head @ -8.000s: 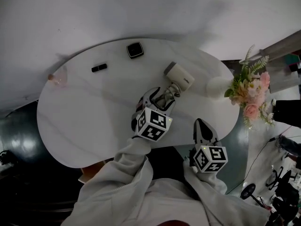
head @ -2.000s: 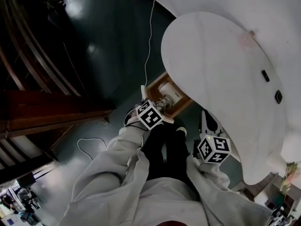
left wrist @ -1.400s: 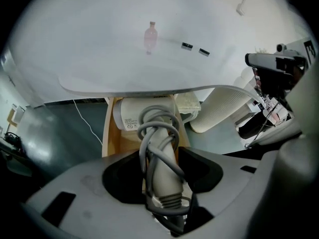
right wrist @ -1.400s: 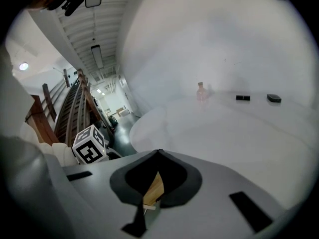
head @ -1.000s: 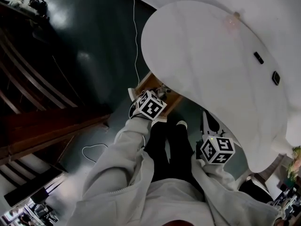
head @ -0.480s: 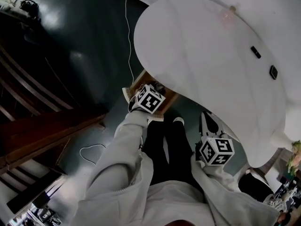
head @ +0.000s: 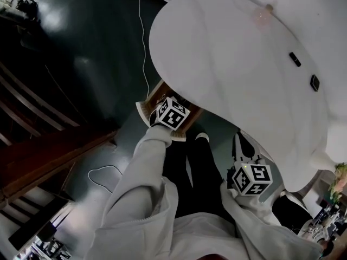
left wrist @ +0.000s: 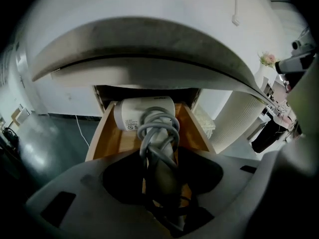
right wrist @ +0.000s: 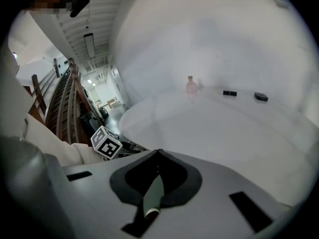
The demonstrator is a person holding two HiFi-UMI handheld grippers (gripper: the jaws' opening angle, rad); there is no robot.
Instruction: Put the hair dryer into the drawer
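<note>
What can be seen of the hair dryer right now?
The hair dryer is white with a smooth, plastic-looking barrel and a small printed label on its side. A grey cord is looped round its handle. The handle runs back between the jaws of the left claw, which are closed on it. The barrel lies crosswise over the open wooden drawer, just below the table top. Whether it touches the drawer floor cannot be told.
</note>
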